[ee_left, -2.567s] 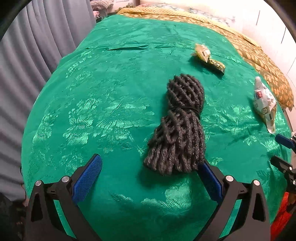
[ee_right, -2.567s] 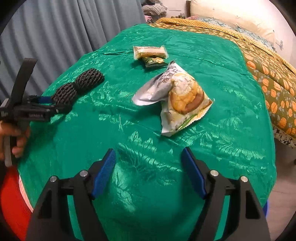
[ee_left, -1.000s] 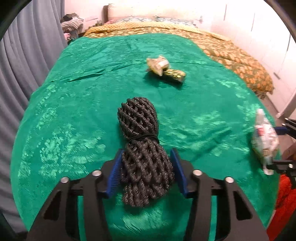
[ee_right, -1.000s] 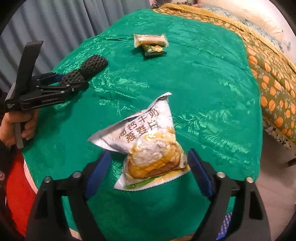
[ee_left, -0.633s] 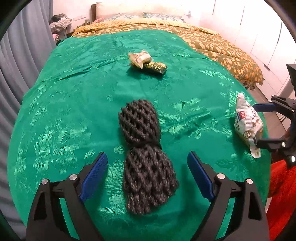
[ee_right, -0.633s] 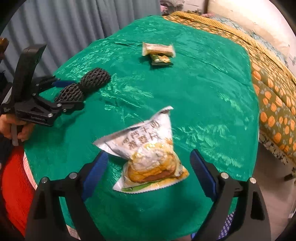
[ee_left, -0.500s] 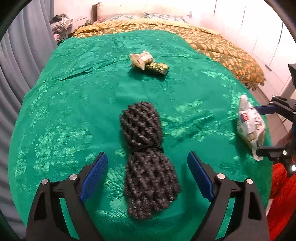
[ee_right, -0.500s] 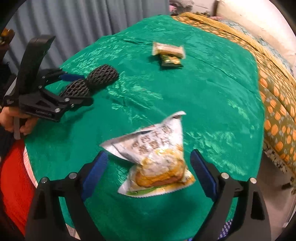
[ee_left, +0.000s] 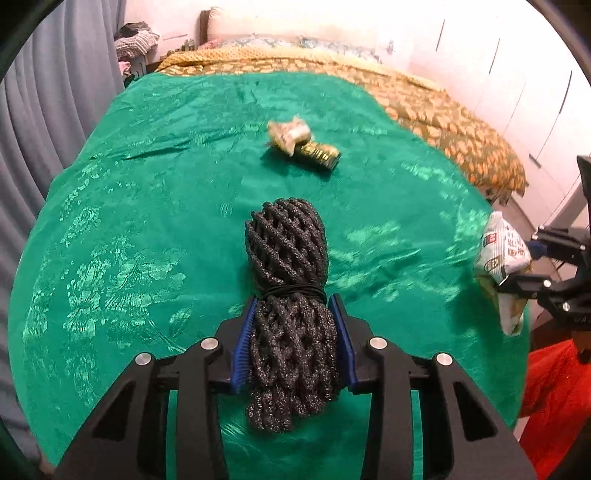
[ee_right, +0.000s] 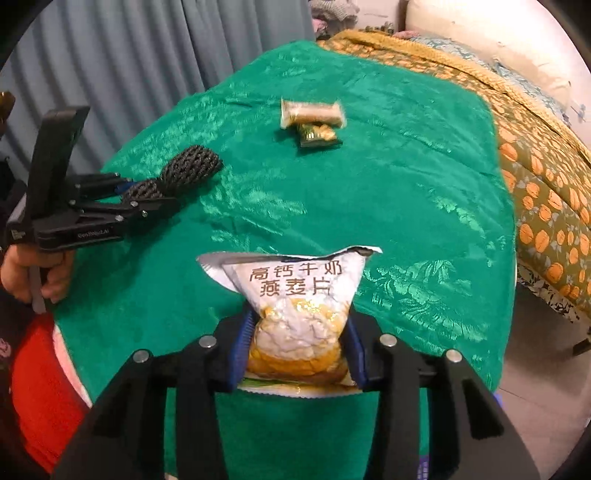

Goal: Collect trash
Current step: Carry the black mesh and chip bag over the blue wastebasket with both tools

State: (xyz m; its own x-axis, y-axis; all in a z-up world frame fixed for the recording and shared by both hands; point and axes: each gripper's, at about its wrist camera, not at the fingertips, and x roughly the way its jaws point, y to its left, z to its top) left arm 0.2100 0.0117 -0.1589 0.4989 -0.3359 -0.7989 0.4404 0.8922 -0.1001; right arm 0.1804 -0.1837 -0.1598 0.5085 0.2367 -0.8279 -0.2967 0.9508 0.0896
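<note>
A bed carries everything, spread with a shiny green cover patterned with flowers; an orange-and-olive quilt shows beyond it. Two small snack wrappers lie on the green cover, touching each other, well toward the far end. A black foam net bundle rests nearer the foot end.

Home bedroom. Bed with an orange-patterned cover runs from 12 to 2 o'clock in the left wrist view, pillows at its head. Grey curtains hang at 10–11 o'clock in the right wrist view. White wardrobe doors at 2 o'clock. Clothes pile at 11 o'clock.
</note>
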